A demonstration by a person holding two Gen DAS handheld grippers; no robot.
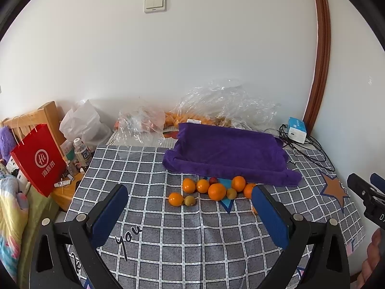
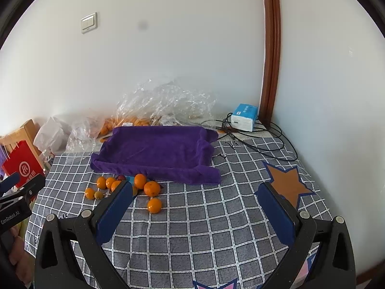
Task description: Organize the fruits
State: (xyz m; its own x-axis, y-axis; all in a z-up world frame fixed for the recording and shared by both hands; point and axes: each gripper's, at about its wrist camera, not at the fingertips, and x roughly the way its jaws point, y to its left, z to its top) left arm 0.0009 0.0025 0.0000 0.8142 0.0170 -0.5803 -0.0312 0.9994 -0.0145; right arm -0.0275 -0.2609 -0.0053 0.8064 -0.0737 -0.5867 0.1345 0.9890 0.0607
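We hold both grippers low over a table covered by a grey cloth with a white grid and orange stars point(image 1: 192, 240); our left gripper point(image 1: 190, 202) has its two blue-padded fingers spread wide apart with nothing between them, and our right gripper point(image 2: 195, 203) stands just the same, wide and empty; each shows at the edge of the other's view, with part of a hand point(image 1: 371, 260) behind the right one.

The fruits lie in a loose cluster on the cloth, just in front of the near edge of a purple plush tray-shaped cloth with raised, folded rims point(image 1: 231, 154); from the left wrist view we count several round orange citrus fruits point(image 1: 217, 191), a small dark red fruit point(image 1: 213, 180) tucked against the purple rim, and two small yellowish-brown fruits point(image 1: 190, 200) among them; one lone orange fruit point(image 2: 154, 205) sits a little apart from the cluster, nearer to us, and the right gripper's left finger hides part of the group in its own view; the purple tray itself holds no fruit.

Behind the tray, against the white wall, lie crumpled clear plastic bags point(image 1: 223, 103) with more orange fruit inside; a blue and white box point(image 2: 244, 117) sits among black cables point(image 2: 255, 142) by the brown wooden door frame point(image 2: 270, 48); a red paper bag with a white logo point(image 1: 39, 159) stands off the table's left side, with a clear plastic bottle point(image 1: 81, 153) near it.
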